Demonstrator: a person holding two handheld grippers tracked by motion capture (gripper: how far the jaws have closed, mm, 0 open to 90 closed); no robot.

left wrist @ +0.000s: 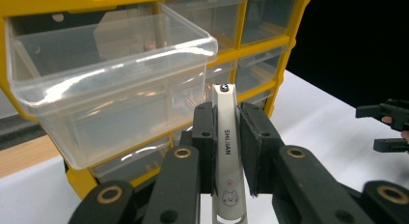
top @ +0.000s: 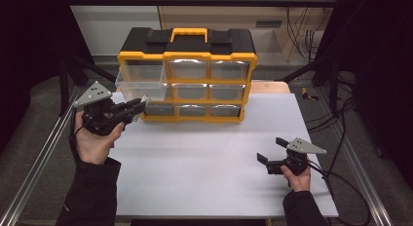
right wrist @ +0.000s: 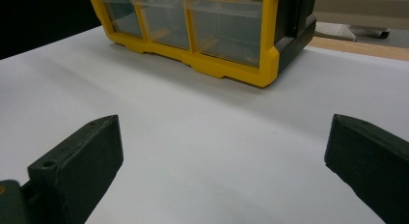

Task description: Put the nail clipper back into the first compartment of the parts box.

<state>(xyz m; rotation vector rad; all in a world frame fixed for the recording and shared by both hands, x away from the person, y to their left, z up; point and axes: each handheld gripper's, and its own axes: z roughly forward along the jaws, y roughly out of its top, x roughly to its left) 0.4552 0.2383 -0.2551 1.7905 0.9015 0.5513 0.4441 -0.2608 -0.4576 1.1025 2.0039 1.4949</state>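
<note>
A yellow and black drawer cabinet (top: 187, 75) stands at the back of the white table (top: 209, 167). Its top-left clear drawer (top: 141, 84) is pulled out toward me, seen close up as the clear drawer (left wrist: 111, 84) in the left gripper view. My left gripper (top: 139, 105) is shut on a white nail clipper (left wrist: 226, 151) with a small cat print, held just in front of and below the drawer's front wall. My right gripper (top: 270, 150) rests low over the table at the right, jaws wide apart with nothing between them; its fingers (right wrist: 77, 166) frame bare table.
The cabinet's other drawers (top: 226, 92) are closed. A black frame and aluminium rails (top: 39, 158) border the table, with cables (top: 341, 182) trailing off the right edge. The cabinet's lower corner (right wrist: 263, 64) stands ahead of the right gripper.
</note>
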